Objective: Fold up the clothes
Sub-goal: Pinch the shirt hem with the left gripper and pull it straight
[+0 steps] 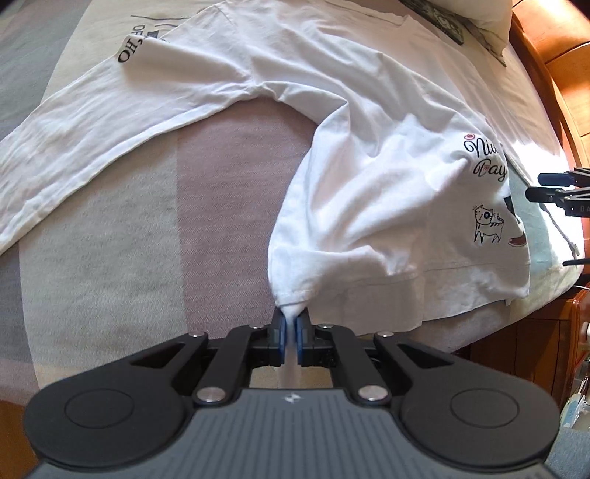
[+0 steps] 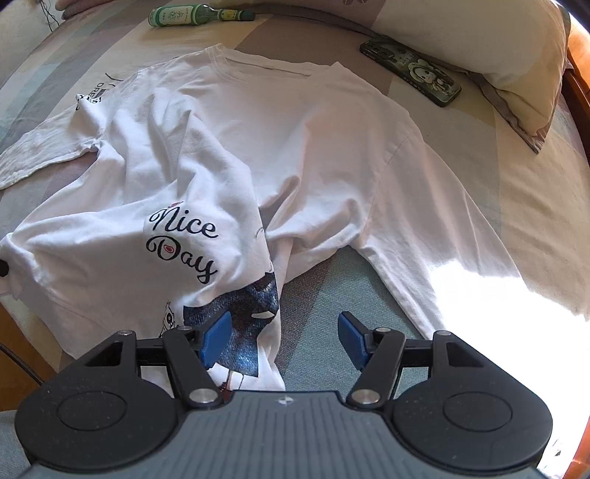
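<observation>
A white long-sleeved shirt (image 1: 332,121) with "Nice Day" lettering and a cartoon print lies spread on a bed. My left gripper (image 1: 292,324) is shut on a corner of its hem, which is lifted and pulled over so the printed side shows. In the right wrist view the same shirt (image 2: 313,147) lies with its lower left part folded over, print up. My right gripper (image 2: 284,337) is open above the lower edge of the shirt, left pad over the dark print, right pad over bare bedding, nothing between them. Its black fingers (image 1: 553,191) show at the right edge of the left wrist view.
The bedspread (image 1: 129,221) has pink, grey and beige blocks. A phone in a green cartoon case (image 2: 411,72) and a pillow (image 2: 479,44) lie beyond the collar. A green bottle (image 2: 195,14) rests at the far edge. A wooden bed frame (image 1: 553,73) runs along the right.
</observation>
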The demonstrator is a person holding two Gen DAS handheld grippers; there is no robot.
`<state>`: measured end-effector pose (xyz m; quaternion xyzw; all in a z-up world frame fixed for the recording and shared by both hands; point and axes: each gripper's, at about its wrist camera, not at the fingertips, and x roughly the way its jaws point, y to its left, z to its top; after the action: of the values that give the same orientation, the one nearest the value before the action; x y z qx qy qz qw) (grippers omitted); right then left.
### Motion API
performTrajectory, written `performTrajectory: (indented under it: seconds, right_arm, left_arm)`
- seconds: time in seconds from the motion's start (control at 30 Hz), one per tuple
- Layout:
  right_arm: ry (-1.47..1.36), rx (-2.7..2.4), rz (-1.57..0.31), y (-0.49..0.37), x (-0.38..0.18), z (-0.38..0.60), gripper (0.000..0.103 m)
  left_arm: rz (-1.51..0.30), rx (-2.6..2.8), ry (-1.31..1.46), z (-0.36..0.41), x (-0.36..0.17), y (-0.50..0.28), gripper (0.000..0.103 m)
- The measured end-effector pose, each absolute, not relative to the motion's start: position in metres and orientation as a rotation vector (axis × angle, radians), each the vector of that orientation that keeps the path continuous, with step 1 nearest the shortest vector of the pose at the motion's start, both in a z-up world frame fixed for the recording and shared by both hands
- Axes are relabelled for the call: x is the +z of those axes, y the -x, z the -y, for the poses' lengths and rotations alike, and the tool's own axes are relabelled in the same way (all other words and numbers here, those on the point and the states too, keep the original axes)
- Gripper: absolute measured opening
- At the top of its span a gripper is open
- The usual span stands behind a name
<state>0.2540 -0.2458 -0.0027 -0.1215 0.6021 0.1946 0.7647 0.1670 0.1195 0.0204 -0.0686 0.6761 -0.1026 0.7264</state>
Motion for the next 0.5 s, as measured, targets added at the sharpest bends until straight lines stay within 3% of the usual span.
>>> performTrajectory:
  seconds: [0.27,0.5]
  right_arm:
    - [0.169,0.309,-1.468,-0.225,-0.032,0.286,0.068]
    - [0.052,0.307,-1.486,-0.219,-0.051,0.281,0.068]
  left_arm:
    - [-1.563,-0.143,0.094,-0.144,0.013,-0.144,0.003]
    - [-1.601,-0.087,0.055,-0.165,0.003,-0.154,0.003]
